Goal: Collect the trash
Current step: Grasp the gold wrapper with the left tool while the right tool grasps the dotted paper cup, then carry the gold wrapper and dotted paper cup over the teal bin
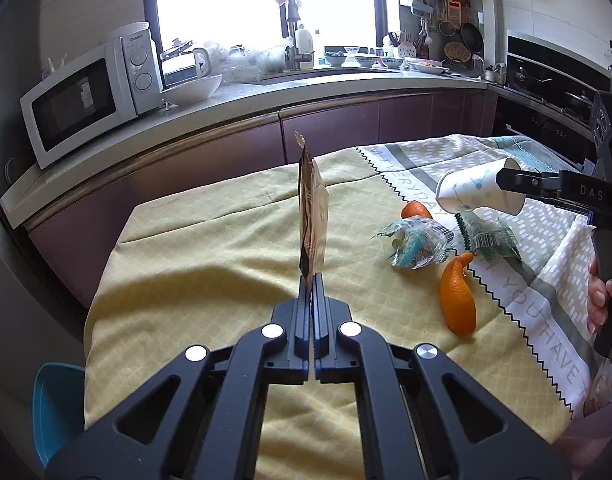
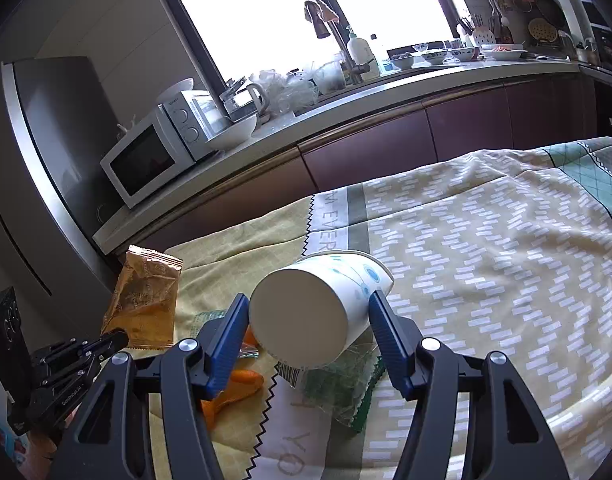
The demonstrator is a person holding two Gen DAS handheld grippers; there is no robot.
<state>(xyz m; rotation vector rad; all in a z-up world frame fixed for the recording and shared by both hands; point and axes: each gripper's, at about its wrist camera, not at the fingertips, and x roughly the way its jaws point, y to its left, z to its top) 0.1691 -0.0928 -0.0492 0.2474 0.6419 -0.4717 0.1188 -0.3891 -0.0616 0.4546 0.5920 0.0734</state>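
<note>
My left gripper [image 1: 313, 278] is shut on a brown-gold snack wrapper [image 1: 313, 216], held upright and edge-on above the yellow tablecloth; the wrapper also shows in the right wrist view [image 2: 144, 302]. My right gripper [image 2: 307, 306] is shut on a white paper cup with blue dots [image 2: 306, 320], held on its side above the table; the cup also shows in the left wrist view [image 1: 471, 192]. Below the cup lie a crumpled clear wrapper [image 1: 415, 246], a green wrapper [image 1: 491, 238] and two orange peel pieces [image 1: 457, 300] [image 1: 415, 210].
The table carries a yellow and patterned cloth [image 1: 210, 248]. A kitchen counter [image 1: 242, 100] with a microwave [image 1: 82, 100], white bowl [image 1: 192, 88] and sink runs behind. A blue chair [image 1: 56, 400] stands at the table's left corner. An oven [image 1: 545, 80] is far right.
</note>
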